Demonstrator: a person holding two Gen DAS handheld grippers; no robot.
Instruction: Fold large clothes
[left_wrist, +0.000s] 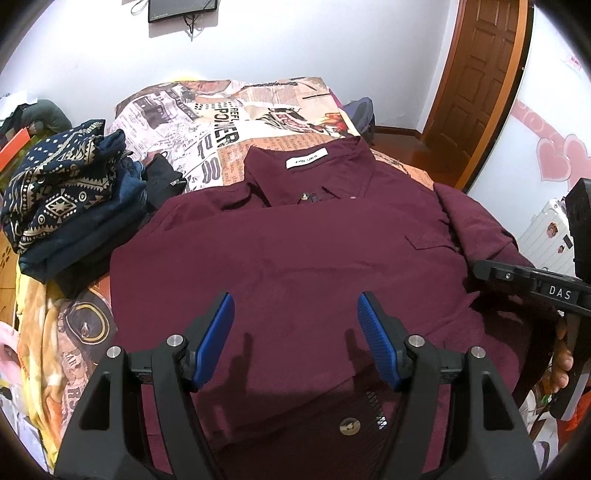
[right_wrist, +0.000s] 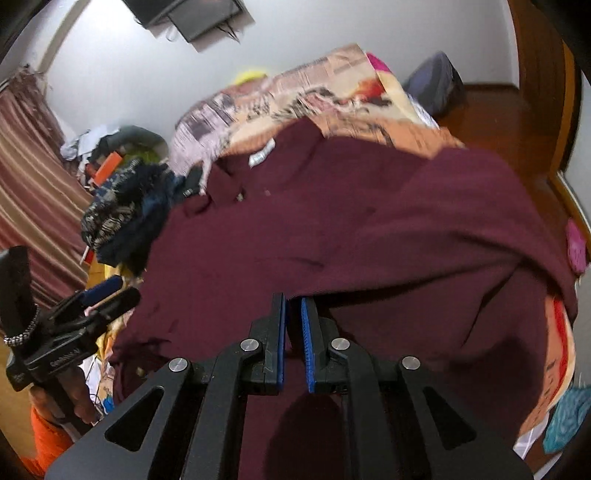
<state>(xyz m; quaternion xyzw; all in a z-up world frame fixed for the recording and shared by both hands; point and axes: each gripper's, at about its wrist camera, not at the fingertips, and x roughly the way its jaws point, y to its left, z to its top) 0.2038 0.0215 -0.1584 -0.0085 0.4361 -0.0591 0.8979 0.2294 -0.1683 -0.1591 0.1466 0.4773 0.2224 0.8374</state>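
Across the bed's newspaper-print cover (left_wrist: 229, 122) lies the maroon button-up cotton shirt (left_wrist: 295, 251), collar far. Right claw (right_wrist: 293, 332) pinches its right sleeve; left claw (left_wrist: 295, 332) hovers spread. Carry that sleeve leftward, low and taut, avoiding wrinkles.

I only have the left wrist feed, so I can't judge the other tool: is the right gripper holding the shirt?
Observer: Yes. In the right wrist view the right gripper has its blue pads nearly together, pinching a fold of the maroon shirt.
Operator: Which part is it lifting?
Observer: The shirt's right side; a broad flap hangs raised above the rest of the shirt, though motion blur hides details.
Operator: Is my left gripper touching cloth?
Observer: It doesn't look so. From the right wrist view the left gripper sits open at the shirt's left edge, gripping nothing.
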